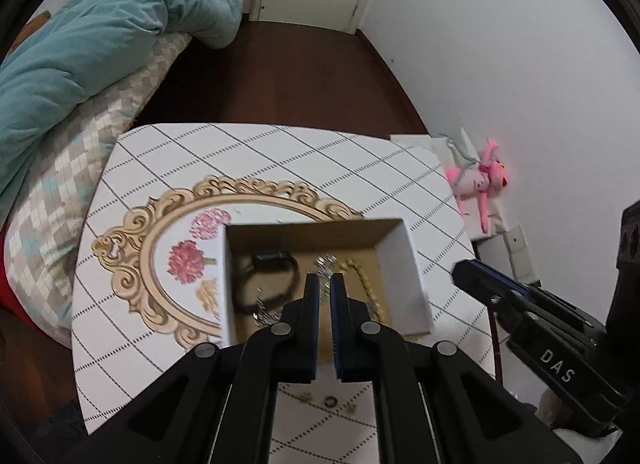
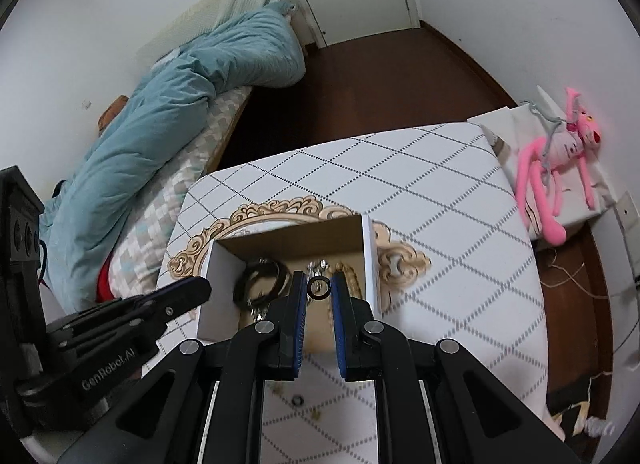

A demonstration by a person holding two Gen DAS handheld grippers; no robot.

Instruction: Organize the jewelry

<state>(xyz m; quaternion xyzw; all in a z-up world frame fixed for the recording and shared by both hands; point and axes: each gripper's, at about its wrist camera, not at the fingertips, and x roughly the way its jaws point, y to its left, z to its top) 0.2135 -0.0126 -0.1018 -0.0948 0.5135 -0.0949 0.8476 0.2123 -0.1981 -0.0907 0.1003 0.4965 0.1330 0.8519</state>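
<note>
An open white cardboard box (image 1: 408, 252) sits on the patterned table; it also shows in the right wrist view (image 2: 369, 248). Inside lie a black bracelet (image 1: 276, 260), a gold chain (image 1: 362, 276) and sparkly silver pieces (image 1: 326, 264). My right gripper (image 2: 319, 289) is shut on a small dark ring (image 2: 319, 289) and holds it over the box. My left gripper (image 1: 325, 284) hovers over the box's near side, jaws nearly closed with nothing between them. A loose ring (image 1: 331, 401) and small gold pieces (image 1: 306, 397) lie on the table in front of the box.
The table (image 1: 280, 152) has a white quilted-pattern top with a gold ornate oval print (image 1: 132, 232). A bed with a teal duvet (image 1: 92, 48) is to the left. A pink plush toy (image 2: 560, 168) lies on a white box at right. Dark wood floor lies beyond.
</note>
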